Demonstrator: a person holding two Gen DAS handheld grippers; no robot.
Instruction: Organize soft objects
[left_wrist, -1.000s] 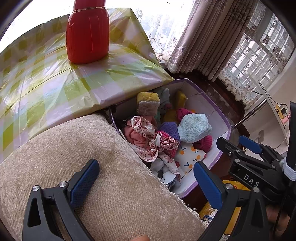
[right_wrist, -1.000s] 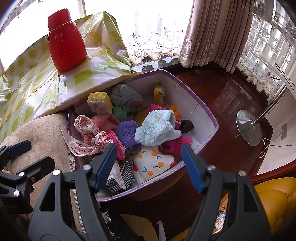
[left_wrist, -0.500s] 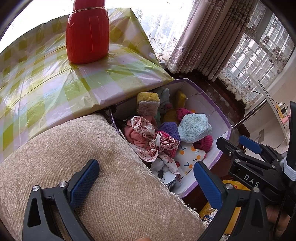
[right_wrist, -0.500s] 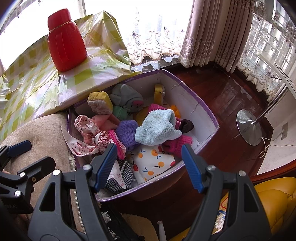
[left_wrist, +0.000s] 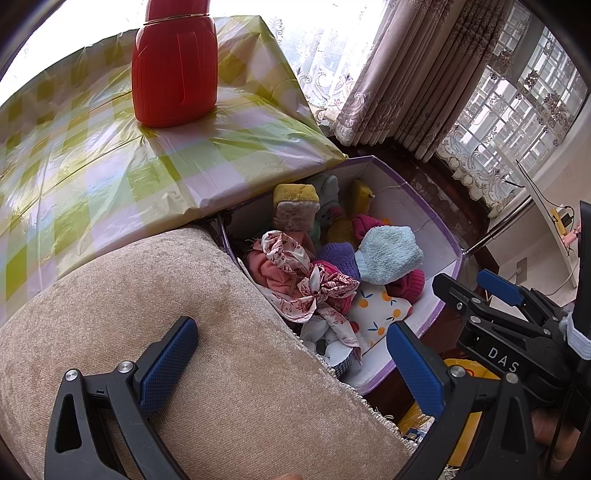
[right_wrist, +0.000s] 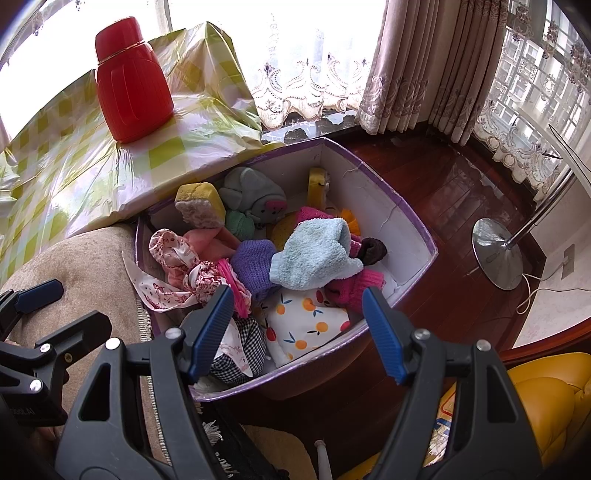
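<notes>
A purple-rimmed white box (right_wrist: 391, 221) (left_wrist: 439, 236) on the floor holds several soft things: a light blue towel (right_wrist: 314, 251) (left_wrist: 388, 254), a purple knit piece (right_wrist: 255, 264), a floral cloth (right_wrist: 173, 269) (left_wrist: 314, 291), a fruit-print cloth (right_wrist: 306, 325), a yellow sponge (right_wrist: 199, 205) (left_wrist: 295, 203) and a grey plush (right_wrist: 255, 190). My right gripper (right_wrist: 297, 330) is open and empty above the box's near edge. My left gripper (left_wrist: 291, 360) is open and empty over a beige cushion (left_wrist: 147, 314).
A red flask (right_wrist: 131, 83) (left_wrist: 173, 66) stands on a table with a green checked plastic cover (left_wrist: 92, 147) behind the box. A fan stand (right_wrist: 498, 254) is on the wooden floor at right. A yellow seat (right_wrist: 546, 398) is at lower right. Curtains hang behind.
</notes>
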